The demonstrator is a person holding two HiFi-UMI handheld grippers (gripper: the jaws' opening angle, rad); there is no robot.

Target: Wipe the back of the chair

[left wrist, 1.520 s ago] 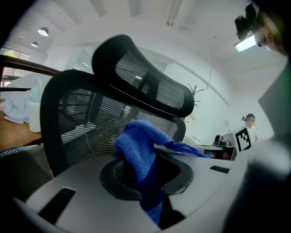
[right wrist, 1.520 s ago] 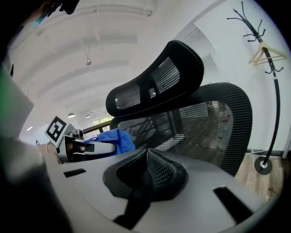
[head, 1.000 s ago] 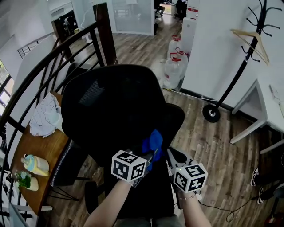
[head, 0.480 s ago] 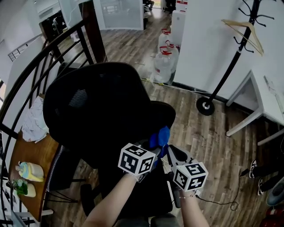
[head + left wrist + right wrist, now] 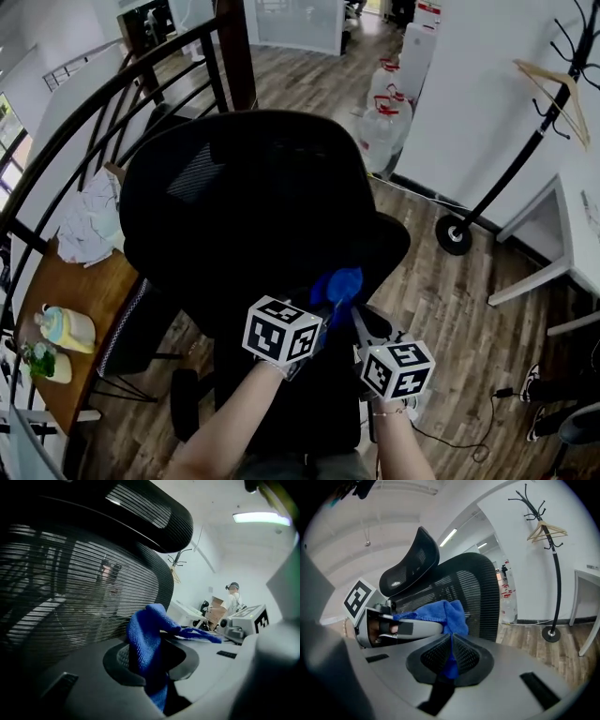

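A wooden floor (image 5: 450,300) is stretching across the room, and a curved black railing (image 5: 84,131) is sweeping down the left side. A black mesh office chair (image 5: 253,187) is filling the middle of the head view, its back and headrest facing the person. To the right a black coat stand (image 5: 511,159) is leaning across the frame and carrying a wooden hanger (image 5: 553,80). Beyond the chair, clear water jugs (image 5: 382,131) are standing on the floor. A small wooden side table (image 5: 75,300) is sitting by the railing, with a crumpled white rag (image 5: 89,230) lying on it.

Both grippers are reaching toward the lower right part of the chair's back. The left gripper (image 5: 150,656) is keeping its jaws narrow, clamping a fold of the blue cloth (image 5: 336,286) between the pads. The right gripper (image 5: 451,654) is squeezing its jaws almost together on another fold of the same cloth. The cloth is bunching up between the two grippers, just beside the mesh — whether it is pressing on the mesh cannot be told.
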